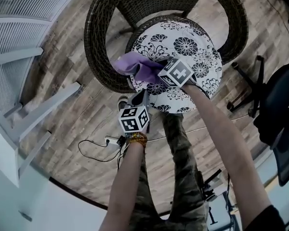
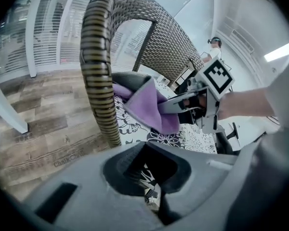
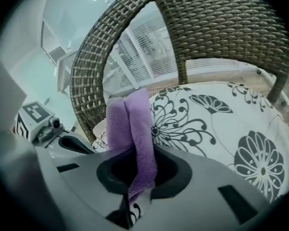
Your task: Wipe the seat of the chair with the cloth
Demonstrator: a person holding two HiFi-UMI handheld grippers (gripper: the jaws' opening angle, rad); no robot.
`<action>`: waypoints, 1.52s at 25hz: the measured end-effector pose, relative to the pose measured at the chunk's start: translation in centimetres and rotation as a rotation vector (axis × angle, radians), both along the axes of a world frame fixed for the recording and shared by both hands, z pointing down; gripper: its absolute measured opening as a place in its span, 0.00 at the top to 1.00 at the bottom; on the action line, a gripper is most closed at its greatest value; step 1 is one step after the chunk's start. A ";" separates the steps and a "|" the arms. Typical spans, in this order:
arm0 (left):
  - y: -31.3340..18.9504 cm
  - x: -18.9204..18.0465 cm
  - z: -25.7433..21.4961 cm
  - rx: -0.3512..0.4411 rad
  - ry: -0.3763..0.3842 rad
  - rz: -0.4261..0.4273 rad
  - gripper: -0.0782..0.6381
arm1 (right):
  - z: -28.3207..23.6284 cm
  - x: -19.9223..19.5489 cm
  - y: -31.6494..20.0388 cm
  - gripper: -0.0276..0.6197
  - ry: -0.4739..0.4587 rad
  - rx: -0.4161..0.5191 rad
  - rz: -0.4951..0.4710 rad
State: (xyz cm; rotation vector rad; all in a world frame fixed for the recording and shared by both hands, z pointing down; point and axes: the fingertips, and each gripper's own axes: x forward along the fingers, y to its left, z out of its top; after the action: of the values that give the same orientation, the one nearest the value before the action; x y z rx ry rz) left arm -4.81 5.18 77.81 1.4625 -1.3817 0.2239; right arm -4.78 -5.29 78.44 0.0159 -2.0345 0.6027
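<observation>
One purple cloth (image 3: pixel 135 129), fluffy, folded, clamped in right gripper (image 3: pixel 134 202)

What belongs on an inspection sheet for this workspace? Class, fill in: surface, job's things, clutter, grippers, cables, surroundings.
Surface: flower-print seat cushion in a wicker chair.
Job's things: purple cloth lies on the cushion's left edge, against the wicker rim.
Clutter: nothing seen on the seat.
Grippers: right gripper has its fingers clamped on the cloth; left gripper is off the seat's front edge, fingers together, holding nothing.
Cables: black cable loose on the floor.
Surroundings: wood-plank floor, white slatted railing, black office chair.
</observation>
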 end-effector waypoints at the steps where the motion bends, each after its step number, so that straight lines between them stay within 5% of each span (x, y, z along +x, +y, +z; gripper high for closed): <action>1: 0.0 0.0 0.0 -0.003 0.003 -0.008 0.87 | 0.1 0.5 -0.8 0.88 0.007 0.003 0.017; 17: 0.1 -0.2 0.1 -0.011 0.004 -0.017 0.87 | 0.2 7.0 -9.9 0.89 0.077 0.100 0.159; 26: 0.0 -0.1 0.0 -0.004 -0.005 -0.004 0.87 | -0.3 12.9 -16.6 0.89 0.185 0.235 0.424; 30: 0.0 -0.1 0.0 -0.002 0.001 -0.007 0.87 | -1.7 16.5 -20.3 0.89 0.240 0.345 0.615; 34: 0.3 -0.4 0.0 -0.002 0.000 -0.009 0.87 | -5.5 17.1 -22.0 0.89 0.120 0.450 0.782; 36: 0.4 -0.4 0.1 0.000 0.002 -0.007 0.87 | -8.3 14.8 -21.5 0.89 -0.034 0.497 0.759; 38: 0.3 -0.4 0.1 0.002 0.004 -0.003 0.87 | -10.8 11.1 -19.3 0.89 -0.233 0.438 0.694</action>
State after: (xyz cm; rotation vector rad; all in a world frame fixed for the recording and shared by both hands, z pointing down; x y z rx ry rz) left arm -5.16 5.45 77.87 1.4616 -1.3811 0.2181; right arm 6.30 -24.64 67.68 0.9815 -2.3443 0.5759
